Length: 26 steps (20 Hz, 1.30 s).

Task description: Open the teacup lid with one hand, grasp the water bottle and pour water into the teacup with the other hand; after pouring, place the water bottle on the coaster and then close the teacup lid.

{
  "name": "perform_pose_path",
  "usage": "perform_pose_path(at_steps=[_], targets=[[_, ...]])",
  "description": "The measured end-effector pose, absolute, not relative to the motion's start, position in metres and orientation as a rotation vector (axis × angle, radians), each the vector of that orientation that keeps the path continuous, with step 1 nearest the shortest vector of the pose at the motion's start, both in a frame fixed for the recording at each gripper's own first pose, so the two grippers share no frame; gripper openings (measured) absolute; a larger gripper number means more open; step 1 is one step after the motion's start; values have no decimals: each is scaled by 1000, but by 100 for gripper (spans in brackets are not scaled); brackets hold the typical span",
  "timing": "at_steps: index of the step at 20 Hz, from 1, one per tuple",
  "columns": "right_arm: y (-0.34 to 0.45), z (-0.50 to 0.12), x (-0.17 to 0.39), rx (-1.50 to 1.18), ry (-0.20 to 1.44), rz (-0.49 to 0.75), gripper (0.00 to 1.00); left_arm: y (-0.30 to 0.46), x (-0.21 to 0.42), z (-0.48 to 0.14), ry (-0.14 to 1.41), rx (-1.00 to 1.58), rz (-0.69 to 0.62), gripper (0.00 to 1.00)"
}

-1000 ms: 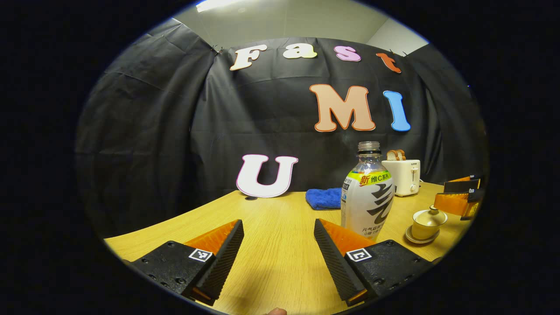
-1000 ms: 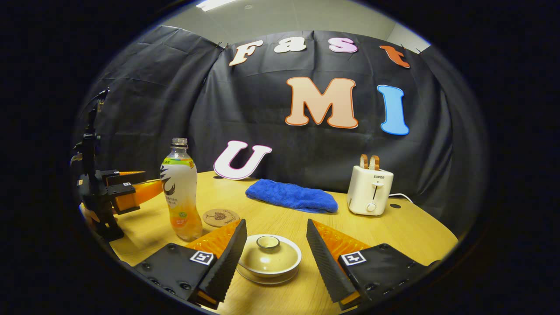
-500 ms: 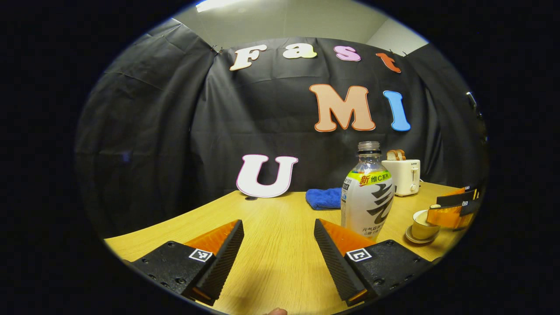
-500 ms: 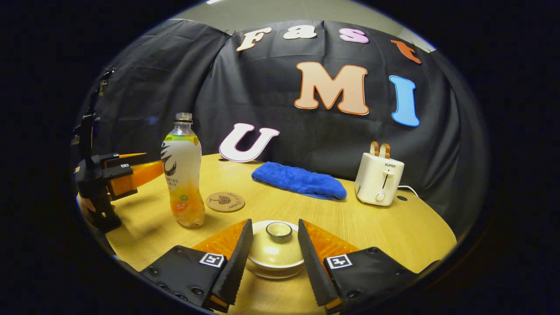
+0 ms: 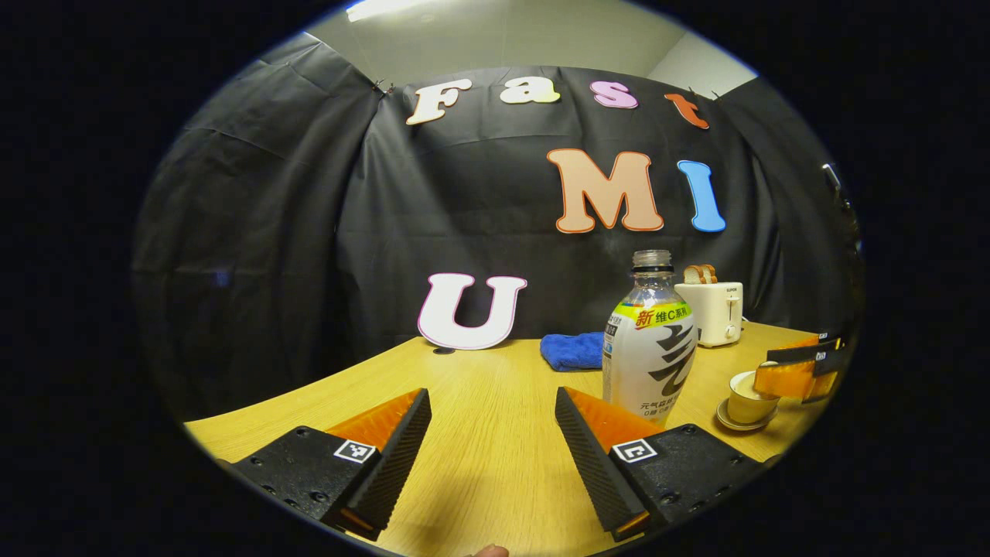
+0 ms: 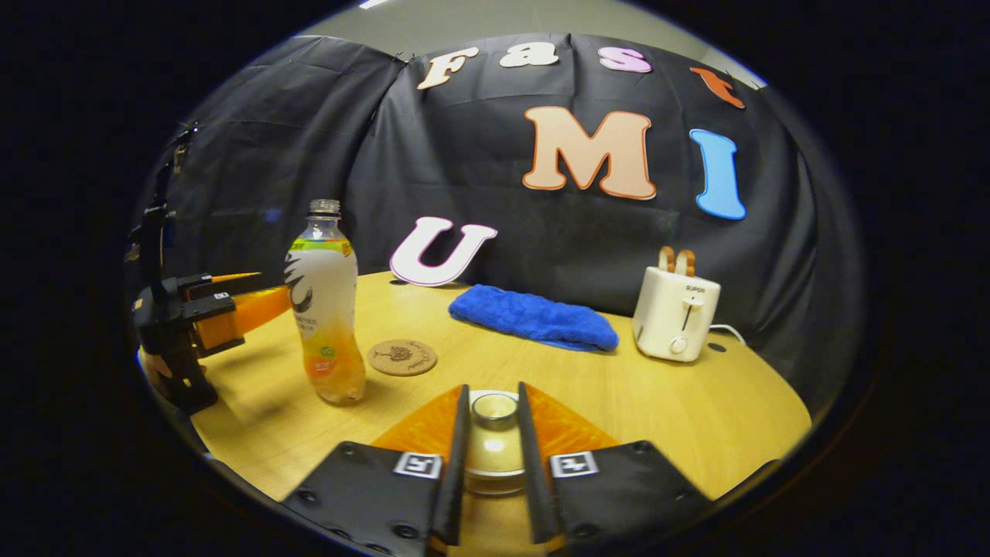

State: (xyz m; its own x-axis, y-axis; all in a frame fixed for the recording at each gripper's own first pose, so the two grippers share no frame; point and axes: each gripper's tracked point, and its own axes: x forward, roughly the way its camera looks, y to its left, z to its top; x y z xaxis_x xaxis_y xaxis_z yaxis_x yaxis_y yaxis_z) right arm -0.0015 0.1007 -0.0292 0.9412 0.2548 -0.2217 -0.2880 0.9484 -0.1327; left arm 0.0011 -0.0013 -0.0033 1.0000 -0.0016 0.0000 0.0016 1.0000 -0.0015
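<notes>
A cream teacup (image 5: 744, 396) on a saucer stands at the table's right. My right gripper (image 6: 493, 410) hangs over the teacup (image 6: 489, 463), its fingers pressed on either side of the lid's knob (image 6: 495, 405). In the left gripper view the right gripper (image 5: 766, 379) covers the cup's top. An uncapped water bottle (image 6: 325, 309) with clear liquid stands upright left of a round cork coaster (image 6: 402, 357). My left gripper (image 5: 491, 429) is open and holds nothing, with the bottle (image 5: 650, 348) just beyond its right finger. From the side, the left gripper (image 6: 271, 300) points at the bottle.
A folded blue towel (image 6: 534, 319) lies at the back of the wooden table (image 6: 696, 402). A white toaster (image 6: 677, 313) with two bread slices stands at the back right, its cord trailing behind. A hand holds the left gripper at the table's left edge.
My right gripper dropped over the teacup and its fingers closed from wide apart onto the lid's knob. The left gripper and the bottle stayed still.
</notes>
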Motion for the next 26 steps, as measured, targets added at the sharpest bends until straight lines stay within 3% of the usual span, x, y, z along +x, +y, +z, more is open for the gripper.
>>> perform_pose_path(at_steps=[1,4,15,26], targets=[[102,-30,5,-162,205,277,33,-1,0,-3,0,-2,-2,94],[102,-31,5,-167,198,276,27,-1,1,-3,-1,-1,-2,94],[99,-16,5,-95,148,260,27,0,2,-5,1,-2,5,94],[58,14,8,-33,85,196,26,-31,-16,-3,-2,-4,-130,95]])
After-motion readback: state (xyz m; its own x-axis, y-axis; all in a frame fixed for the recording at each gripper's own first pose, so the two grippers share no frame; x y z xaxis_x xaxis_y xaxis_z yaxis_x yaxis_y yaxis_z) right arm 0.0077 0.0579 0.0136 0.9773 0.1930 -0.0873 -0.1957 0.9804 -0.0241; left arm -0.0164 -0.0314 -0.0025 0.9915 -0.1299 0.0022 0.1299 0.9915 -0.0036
